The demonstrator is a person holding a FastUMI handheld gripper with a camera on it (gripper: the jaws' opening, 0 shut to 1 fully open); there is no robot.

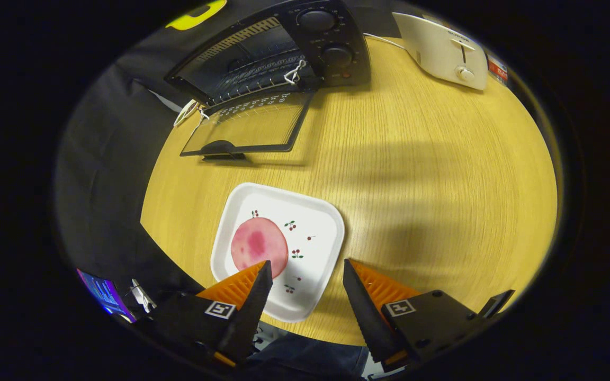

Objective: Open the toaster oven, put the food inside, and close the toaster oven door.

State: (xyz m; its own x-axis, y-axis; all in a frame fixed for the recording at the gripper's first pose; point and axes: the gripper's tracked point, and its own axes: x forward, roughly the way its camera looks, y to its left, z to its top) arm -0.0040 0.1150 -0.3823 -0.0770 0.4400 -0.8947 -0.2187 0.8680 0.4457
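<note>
A black toaster oven [284,47] stands at the far side of the wooden table, its glass door [247,127] folded down flat and open, the wire rack visible inside. A white square plate [310,233] with small cherry prints lies just ahead of my fingers. On it rests a round pink slice of food [259,244], close to my left fingertip. My gripper [307,270] hovers above the plate's near edge, open, with nothing between its orange and black fingers.
A white pop-up toaster [442,50] sits at the far right of the table [432,185], with a white cord running behind the oven. Black cloth hangs off the table's left side. A small lit screen [105,293] shows low beside the left finger.
</note>
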